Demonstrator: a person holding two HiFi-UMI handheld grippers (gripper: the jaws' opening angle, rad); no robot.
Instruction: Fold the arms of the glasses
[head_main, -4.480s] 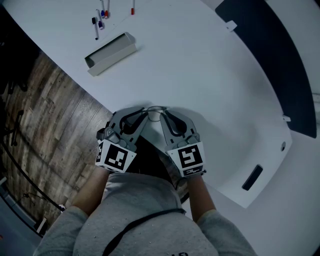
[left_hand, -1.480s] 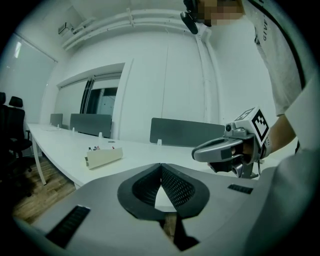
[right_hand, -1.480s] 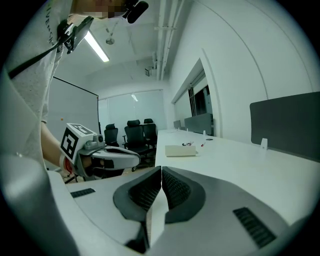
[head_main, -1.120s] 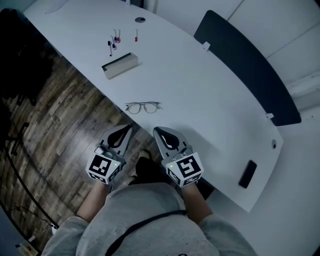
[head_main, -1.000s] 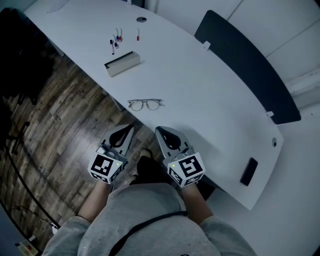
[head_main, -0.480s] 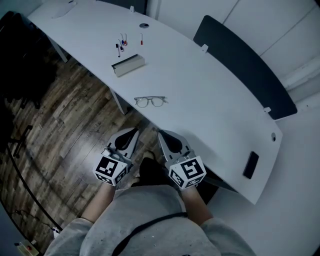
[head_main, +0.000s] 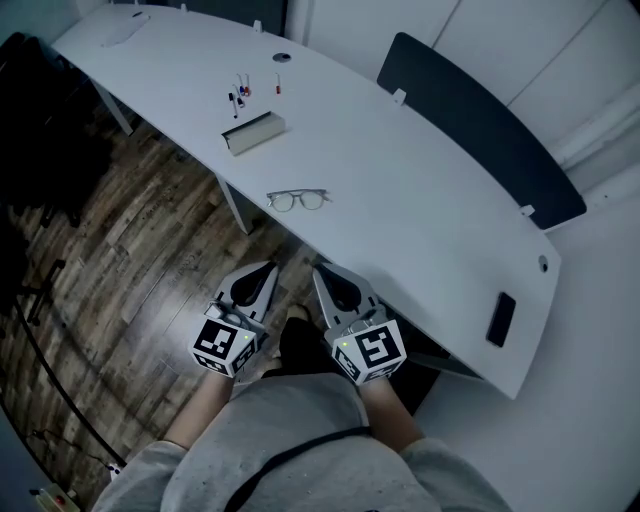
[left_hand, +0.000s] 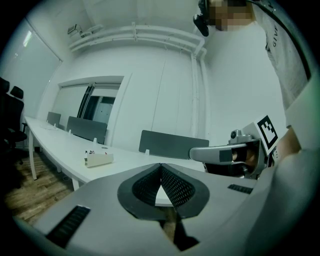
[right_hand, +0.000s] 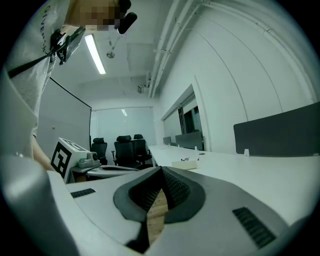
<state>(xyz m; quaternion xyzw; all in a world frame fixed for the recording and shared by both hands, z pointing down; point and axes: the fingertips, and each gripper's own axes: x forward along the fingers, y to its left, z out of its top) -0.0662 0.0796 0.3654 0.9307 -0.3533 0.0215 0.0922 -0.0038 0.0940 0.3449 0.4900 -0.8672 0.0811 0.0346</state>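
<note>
The glasses (head_main: 298, 199) lie alone on the white table (head_main: 400, 190), near its front edge, lenses side by side. They look compact, with no arm sticking out. Both grippers are held back from the table, over the floor in front of the person's body. My left gripper (head_main: 267, 268) is shut and empty. My right gripper (head_main: 320, 268) is beside it, also shut with nothing between its fingers. In the left gripper view the jaws (left_hand: 161, 166) meet; in the right gripper view the jaws (right_hand: 161, 169) meet too.
A cream box (head_main: 252, 132) and several markers (head_main: 240, 90) lie further back on the table. A dark flat object (head_main: 499, 319) lies near the right end. A dark partition (head_main: 480, 130) lines the far edge. Wooden floor (head_main: 130, 250) and a table leg (head_main: 232, 205) are at the left.
Earlier both grippers were at the glasses on the table edge. They have since drawn back off the table, and over the last second the view has pulled further away.
</note>
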